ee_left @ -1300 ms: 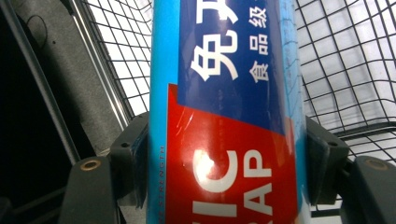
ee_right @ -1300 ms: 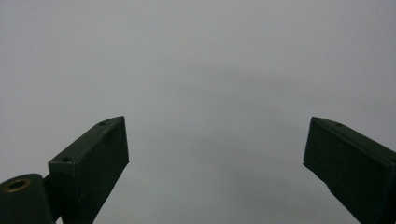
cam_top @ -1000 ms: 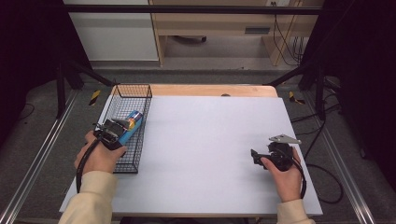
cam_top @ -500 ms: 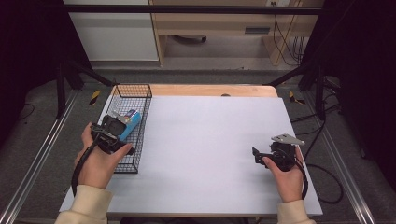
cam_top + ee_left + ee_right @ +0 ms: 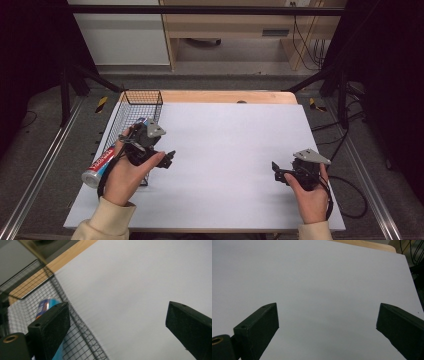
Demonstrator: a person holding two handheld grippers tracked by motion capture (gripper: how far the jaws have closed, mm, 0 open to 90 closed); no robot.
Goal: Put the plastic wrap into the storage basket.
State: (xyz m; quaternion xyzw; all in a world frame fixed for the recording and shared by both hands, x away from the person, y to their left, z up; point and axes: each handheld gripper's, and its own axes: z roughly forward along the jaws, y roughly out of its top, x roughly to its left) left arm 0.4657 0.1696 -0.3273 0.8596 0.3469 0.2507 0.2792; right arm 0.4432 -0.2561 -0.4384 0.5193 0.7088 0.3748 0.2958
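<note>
Since the earlier frame, the left gripper point(image 5: 167, 159) has pulled back from the wire basket point(image 5: 131, 107) toward the middle of the tabletop point(image 5: 230, 150), and its jaws have just been opening, with nothing between them. They now stand wide over bare white surface, as the left gripper view point(image 5: 117, 325) shows. The toothpaste tube point(image 5: 100, 165) lies in the basket, released; its near end, a round grey disc below a red band, pokes out past the basket's near edge at the left side of the tabletop, while its blue far end point(image 5: 46, 305) shows through the mesh just behind the left jaw. The tube is a smooth, glossy cylinder, lying slanted along the basket's length.

The basket is a long rectangle of thin black wire in a fine square grid, with upright walls, sitting along the left edge of the tabletop. The left hand point(image 5: 125, 175) covers its near part.

The right gripper point(image 5: 276, 172) rests low near the right side, well apart from the basket, held in the right hand point(image 5: 310, 195). Its jaws are spread wide too and empty, two blunt black matte blocks over plain surface point(image 5: 327, 322). A grey three-cornered plate tops each gripper.

The tabletop is a flat matte white sheet with a strip of pale wood along its far edge.
</note>
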